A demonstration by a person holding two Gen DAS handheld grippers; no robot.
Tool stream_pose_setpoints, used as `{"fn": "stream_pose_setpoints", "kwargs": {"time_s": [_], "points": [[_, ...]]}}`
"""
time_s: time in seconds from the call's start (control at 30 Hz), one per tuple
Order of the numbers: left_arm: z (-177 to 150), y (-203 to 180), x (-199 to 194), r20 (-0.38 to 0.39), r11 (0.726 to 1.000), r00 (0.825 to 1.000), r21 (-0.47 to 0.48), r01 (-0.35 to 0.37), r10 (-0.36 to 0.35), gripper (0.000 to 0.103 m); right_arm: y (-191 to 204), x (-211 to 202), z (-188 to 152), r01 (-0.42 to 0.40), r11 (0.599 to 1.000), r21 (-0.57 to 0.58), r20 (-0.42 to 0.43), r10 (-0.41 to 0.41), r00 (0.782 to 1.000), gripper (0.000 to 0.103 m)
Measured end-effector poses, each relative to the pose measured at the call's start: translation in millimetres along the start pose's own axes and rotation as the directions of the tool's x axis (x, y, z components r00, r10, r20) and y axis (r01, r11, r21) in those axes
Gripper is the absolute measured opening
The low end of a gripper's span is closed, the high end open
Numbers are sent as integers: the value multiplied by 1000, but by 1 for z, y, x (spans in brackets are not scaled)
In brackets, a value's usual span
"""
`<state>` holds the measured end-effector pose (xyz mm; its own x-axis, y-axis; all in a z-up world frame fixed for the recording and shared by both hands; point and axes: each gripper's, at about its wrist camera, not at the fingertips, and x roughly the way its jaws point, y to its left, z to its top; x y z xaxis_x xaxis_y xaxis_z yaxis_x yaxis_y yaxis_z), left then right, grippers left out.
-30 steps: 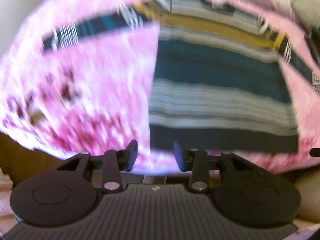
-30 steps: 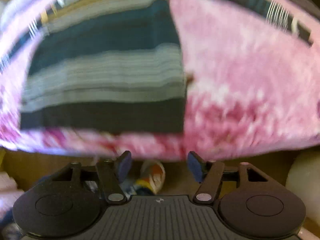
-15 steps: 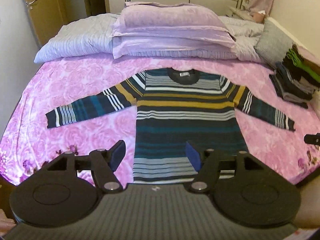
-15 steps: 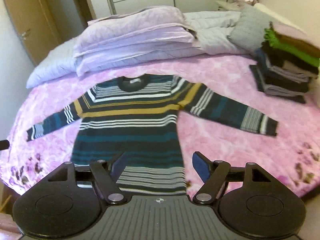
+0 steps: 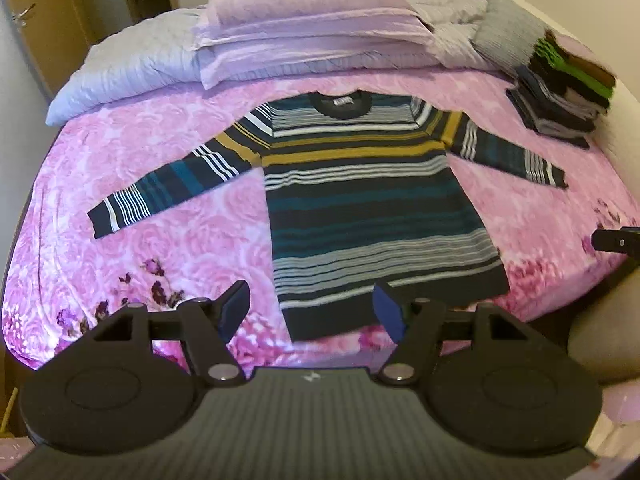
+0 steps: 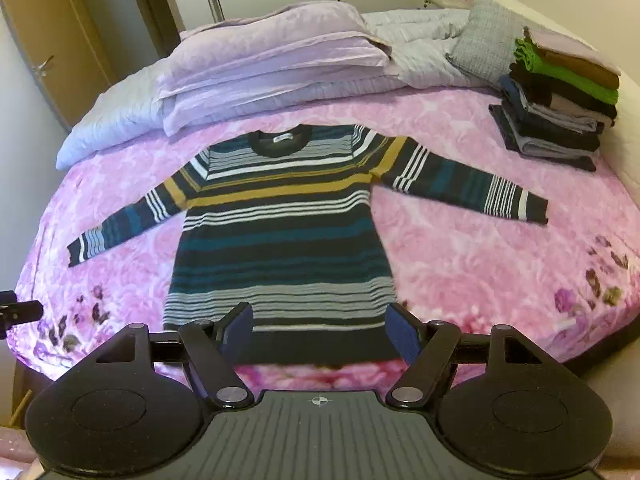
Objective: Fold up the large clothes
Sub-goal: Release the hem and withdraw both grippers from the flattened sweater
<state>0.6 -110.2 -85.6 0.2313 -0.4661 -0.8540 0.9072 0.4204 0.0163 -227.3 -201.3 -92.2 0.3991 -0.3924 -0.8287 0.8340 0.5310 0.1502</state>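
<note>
My left gripper point(image 5: 310, 306) has its jaws standing apart with nothing between them, held above the near edge of the bed point(image 5: 120, 160). My right gripper point(image 6: 320, 330) is spread wider, also empty, and it too hangs over the near edge, its blue pads framing the sweater's hem from above without touching it. A dark tip of the right tool pokes into the left camera at the right border, and the left tool's tip shows at the left border of the right camera.

The striped sweater point(image 5: 372, 208) lies flat on the pink flowered blanket point(image 6: 460, 260), face up, roughly in the middle of the bed. Its collar points to the far edge and its dark hem lies just short of the near edge. Both sleeves are spread outward and slanted slightly toward me, the cuffs well short of the side edges.

Along the far edge I see lilac pillows point(image 5: 308, 20) stacked on a pale quilt point(image 5: 132, 68). A grey cushion point(image 6: 486, 46) leans near the far right corner, and just beside it a stack of folded clothes point(image 6: 560, 100) stands by the right edge, well apart from the sweater's right cuff.
</note>
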Motion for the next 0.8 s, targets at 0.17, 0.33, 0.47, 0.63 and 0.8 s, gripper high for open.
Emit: {"fn": "stream_pose_setpoints", "kwargs": {"time_s": [0.17, 0.33, 0.47, 0.63, 0.8], "points": [[-12, 0, -5, -9, 998, 999, 43, 34, -34, 65, 15, -11, -26, 16, 1000, 20, -14, -16, 1000, 70], [-22, -1, -7, -15, 996, 999, 70, 50, -49, 65, 22, -15, -45, 30, 999, 37, -35, -29, 999, 70], [-29, -1, -8, -26, 995, 998, 80, 57, -56, 67, 23, -16, -54, 36, 998, 50, -47, -34, 998, 70], [-32, -2, -7, -34, 995, 998, 79, 62, -59, 67, 24, -16, -56, 40, 998, 53, -52, -37, 998, 70], [-32, -1, -6, -38, 995, 998, 76, 60, -57, 67, 26, -14, -56, 37, 998, 41, -62, -34, 998, 70]]}}
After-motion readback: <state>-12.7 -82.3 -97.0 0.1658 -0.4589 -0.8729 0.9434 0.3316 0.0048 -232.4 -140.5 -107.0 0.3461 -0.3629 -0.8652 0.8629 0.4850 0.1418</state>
